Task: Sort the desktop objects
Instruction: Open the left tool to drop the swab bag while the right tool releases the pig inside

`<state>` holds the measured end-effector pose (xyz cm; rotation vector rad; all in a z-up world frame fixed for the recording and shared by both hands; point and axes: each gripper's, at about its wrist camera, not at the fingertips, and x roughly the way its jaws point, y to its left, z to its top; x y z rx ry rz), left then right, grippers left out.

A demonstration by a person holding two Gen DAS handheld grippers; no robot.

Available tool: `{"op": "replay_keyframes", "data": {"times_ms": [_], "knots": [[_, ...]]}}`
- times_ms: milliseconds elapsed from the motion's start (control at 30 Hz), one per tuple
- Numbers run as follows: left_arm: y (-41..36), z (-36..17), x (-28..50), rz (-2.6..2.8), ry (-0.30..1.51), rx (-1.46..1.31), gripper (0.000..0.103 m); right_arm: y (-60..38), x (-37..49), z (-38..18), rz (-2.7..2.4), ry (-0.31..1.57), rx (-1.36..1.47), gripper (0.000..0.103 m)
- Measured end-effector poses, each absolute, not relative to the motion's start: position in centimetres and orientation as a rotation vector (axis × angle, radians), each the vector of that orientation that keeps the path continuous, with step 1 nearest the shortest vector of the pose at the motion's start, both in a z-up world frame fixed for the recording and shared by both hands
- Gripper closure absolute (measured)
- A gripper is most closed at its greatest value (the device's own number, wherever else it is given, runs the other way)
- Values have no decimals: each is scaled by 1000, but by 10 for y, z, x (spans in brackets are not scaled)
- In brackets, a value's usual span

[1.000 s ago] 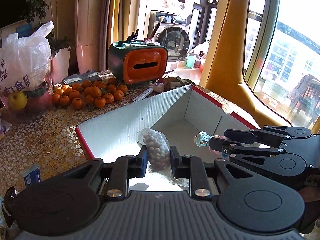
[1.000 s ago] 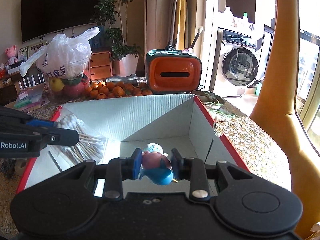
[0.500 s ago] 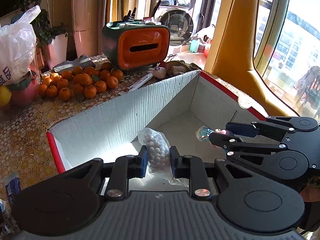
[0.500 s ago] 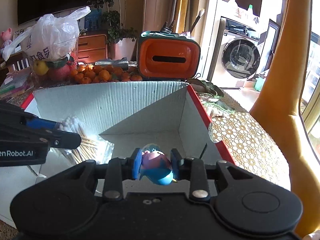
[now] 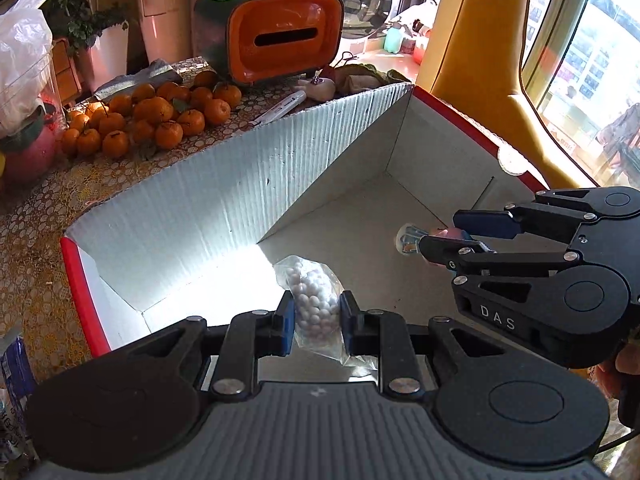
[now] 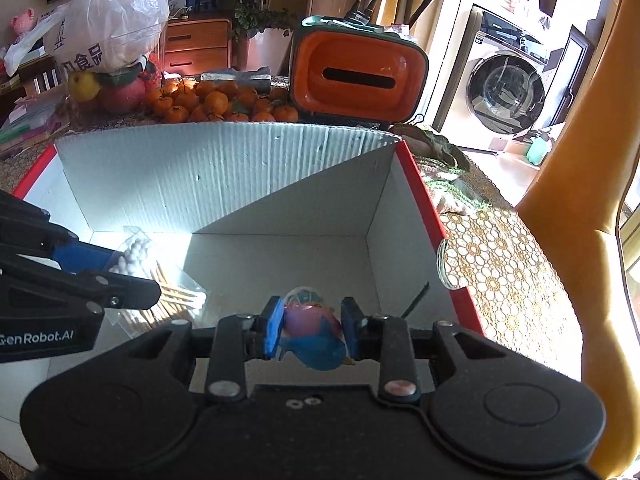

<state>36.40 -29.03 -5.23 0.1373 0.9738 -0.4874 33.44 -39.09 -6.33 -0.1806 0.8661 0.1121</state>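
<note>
Both grippers have dropped deeper into the cardboard box (image 5: 224,200). Left gripper (image 5: 316,316) pinches the cotton swab bag (image 5: 314,304); right gripper (image 6: 310,330) clamps the pink-blue toy (image 6: 316,338), both above the box floor. Risk: grippers collide inside. Patterned tablecloth (image 6: 500,264), tangerines (image 5: 148,120) behind the box, sunlit room.

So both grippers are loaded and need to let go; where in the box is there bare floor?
The box floor is bare from the back wall to its red-edged right wall, ahead of the right gripper and its toy. The near-left corner is crowded by the left gripper with its cotton swab bag.
</note>
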Motion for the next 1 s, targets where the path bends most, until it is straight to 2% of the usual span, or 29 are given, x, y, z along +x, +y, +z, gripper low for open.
{"op": "replay_keyframes", "data": {"times_ms": [300, 433, 500, 700, 767, 867, 933, 1000], "knots": [[-290, -53, 366, -495, 1026, 181, 81, -391, 341, -67, 139, 928, -199, 73], [-289, -53, 366, -489, 1063, 194, 80, -389, 342, -67, 162, 953, -219, 84], [-290, -53, 366, -484, 1078, 209, 80, -387, 341, -65, 167, 949, -233, 81], [-293, -55, 366, -476, 1137, 246, 79, -387, 335, -57, 184, 933, -225, 64], [-293, -55, 365, -474, 1146, 252, 79, -389, 332, -52, 191, 920, -200, 52], [-293, -55, 364, -460, 1173, 261, 77, -391, 326, -45, 202, 906, -171, 42], [-292, -56, 365, -442, 1199, 251, 74, -391, 321, -40, 209, 894, -168, 36], [-290, -54, 364, -450, 1205, 229, 74, -392, 316, -36, 212, 888, -163, 35]]}}
